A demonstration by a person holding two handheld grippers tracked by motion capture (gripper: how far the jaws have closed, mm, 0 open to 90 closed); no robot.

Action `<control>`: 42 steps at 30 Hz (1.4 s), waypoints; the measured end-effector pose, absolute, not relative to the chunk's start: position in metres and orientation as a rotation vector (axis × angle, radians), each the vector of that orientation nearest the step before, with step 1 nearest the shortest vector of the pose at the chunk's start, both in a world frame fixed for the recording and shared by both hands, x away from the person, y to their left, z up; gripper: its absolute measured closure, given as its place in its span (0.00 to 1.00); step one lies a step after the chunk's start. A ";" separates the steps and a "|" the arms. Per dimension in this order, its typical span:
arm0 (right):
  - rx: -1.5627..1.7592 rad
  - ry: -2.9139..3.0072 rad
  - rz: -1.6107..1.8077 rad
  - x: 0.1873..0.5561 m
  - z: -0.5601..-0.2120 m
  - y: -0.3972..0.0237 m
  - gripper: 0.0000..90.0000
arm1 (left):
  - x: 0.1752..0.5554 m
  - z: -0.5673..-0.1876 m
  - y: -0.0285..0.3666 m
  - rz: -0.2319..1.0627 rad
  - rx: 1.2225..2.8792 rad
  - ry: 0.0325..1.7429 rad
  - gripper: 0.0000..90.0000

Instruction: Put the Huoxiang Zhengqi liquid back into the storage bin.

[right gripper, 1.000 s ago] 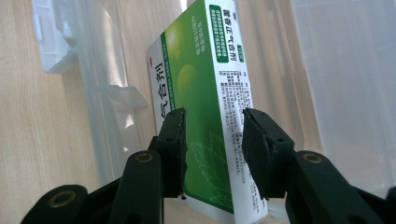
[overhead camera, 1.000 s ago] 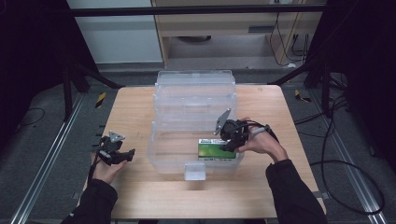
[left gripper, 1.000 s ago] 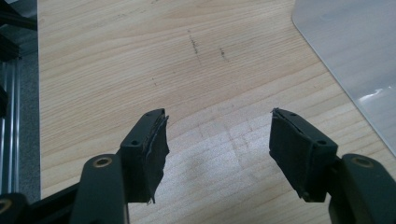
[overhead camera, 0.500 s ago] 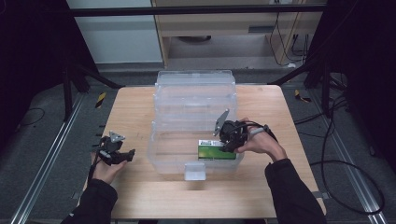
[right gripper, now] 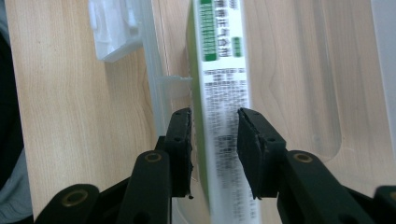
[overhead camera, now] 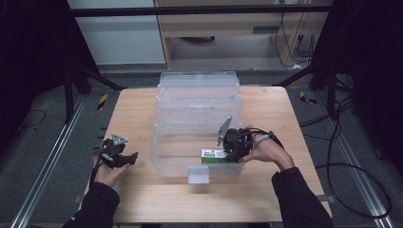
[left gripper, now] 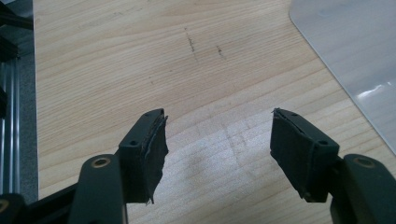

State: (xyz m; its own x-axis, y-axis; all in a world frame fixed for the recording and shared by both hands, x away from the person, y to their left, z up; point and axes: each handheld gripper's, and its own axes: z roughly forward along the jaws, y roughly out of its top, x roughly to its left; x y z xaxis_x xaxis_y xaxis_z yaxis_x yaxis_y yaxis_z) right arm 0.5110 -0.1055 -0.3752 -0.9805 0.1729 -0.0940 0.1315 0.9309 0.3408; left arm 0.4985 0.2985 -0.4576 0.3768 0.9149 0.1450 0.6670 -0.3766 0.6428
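A green-and-white box (overhead camera: 212, 156) (right gripper: 222, 56) sits inside the clear plastic bin (overhead camera: 164, 156), near its front right corner. My right gripper (overhead camera: 231, 151) (right gripper: 214, 144) reaches into the bin from the right. Its jaws have just been closing, and the pads now press on both sides of the box. My left gripper (overhead camera: 130, 159) (left gripper: 217, 149) rests low over the bare wood at the bin's left, open with nothing between its fingers.
The bin's clear lid (overhead camera: 198, 88) lies open toward the far side of the wooden table (overhead camera: 138, 109). A white latch (overhead camera: 197, 175) (right gripper: 112, 32) sticks out from the bin's front wall. A corner of the bin (left gripper: 355, 51) shows to the left gripper's right.
My right gripper and the box have shifted slightly toward the bin's front wall, with the jaws narrower on the box. The left hand has stayed put.
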 end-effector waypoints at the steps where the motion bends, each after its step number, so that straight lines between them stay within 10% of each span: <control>1: 0.246 2.969 0.512 0.510 -0.376 -0.106 0.71 | 0.498 -0.457 0.298 0.677 2.156 1.359 0.40; 42: 0.249 2.923 0.719 0.491 -0.373 -0.067 0.66 | 0.497 -0.450 0.302 0.696 2.118 1.346 0.38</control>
